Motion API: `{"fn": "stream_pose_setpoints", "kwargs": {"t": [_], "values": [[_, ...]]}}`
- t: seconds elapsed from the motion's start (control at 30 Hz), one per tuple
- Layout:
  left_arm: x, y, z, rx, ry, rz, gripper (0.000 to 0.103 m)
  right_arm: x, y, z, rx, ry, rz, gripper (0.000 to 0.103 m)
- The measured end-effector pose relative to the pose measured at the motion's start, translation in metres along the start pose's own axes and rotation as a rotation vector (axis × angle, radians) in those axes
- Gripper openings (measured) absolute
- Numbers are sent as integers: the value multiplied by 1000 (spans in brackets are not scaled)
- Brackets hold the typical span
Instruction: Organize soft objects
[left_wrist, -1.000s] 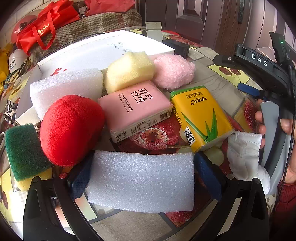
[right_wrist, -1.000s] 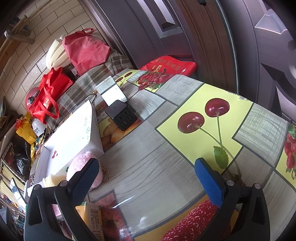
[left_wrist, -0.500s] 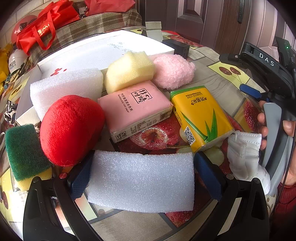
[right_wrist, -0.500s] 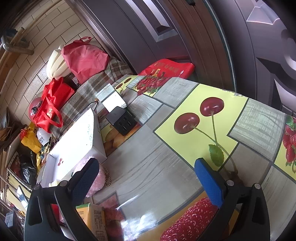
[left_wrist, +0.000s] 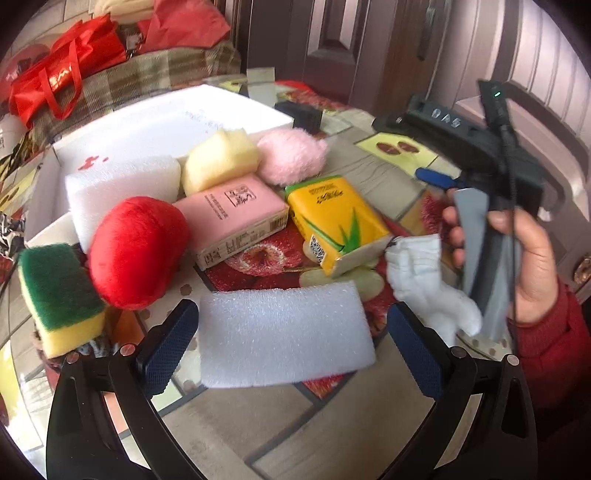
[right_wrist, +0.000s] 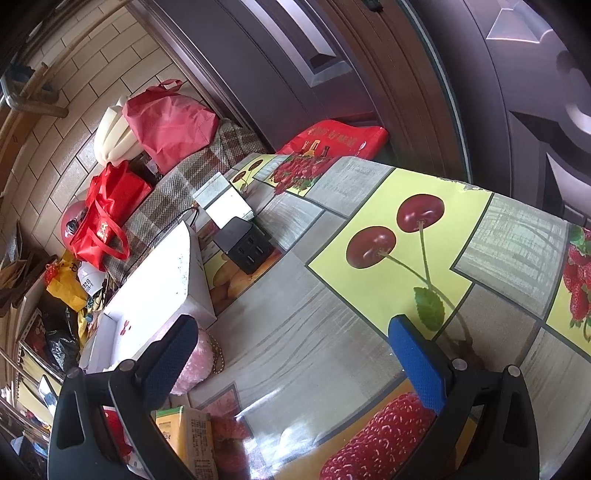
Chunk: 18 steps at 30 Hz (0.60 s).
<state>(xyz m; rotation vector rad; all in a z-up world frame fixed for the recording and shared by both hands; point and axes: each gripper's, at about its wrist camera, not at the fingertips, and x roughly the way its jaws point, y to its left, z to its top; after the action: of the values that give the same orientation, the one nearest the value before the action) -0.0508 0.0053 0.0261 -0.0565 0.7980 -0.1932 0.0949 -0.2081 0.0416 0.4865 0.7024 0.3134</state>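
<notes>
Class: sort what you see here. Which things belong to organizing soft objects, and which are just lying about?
Job: white foam block, red plush, green-yellow sponge, pink pompom, yellow sponge.

Lying about: black charger block, red bags, plaid cloth.

The letters "DAS" are showing in pale print on the black body of the right gripper (left_wrist: 436, 177). The pink tissue pack (left_wrist: 231, 216) is carrying a square stamp of characters and a barcode, too blurred to read. The yellow tissue pack (left_wrist: 334, 218) is showing a QR code and illegible print.
</notes>
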Motion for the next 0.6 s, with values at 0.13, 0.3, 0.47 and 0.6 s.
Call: {"fn": "stream_pose_setpoints", "kwargs": {"t": [0.13, 0.3, 0.47, 0.6], "values": [[-57, 22, -2, -62, -164, 6, 103, -5, 1, 1, -11, -7, 12, 103], [-103, 82, -9, -161, -284, 84, 103, -34, 24, 1, -243, 28, 87, 103], [-92, 110, -7, -125, -226, 149, 103, -63, 51, -32, -590, 184, 163, 103], [-70, 102, -6, -49, -164, 155, 100, -63, 59, -71, -742, 291, 165, 103]]}}
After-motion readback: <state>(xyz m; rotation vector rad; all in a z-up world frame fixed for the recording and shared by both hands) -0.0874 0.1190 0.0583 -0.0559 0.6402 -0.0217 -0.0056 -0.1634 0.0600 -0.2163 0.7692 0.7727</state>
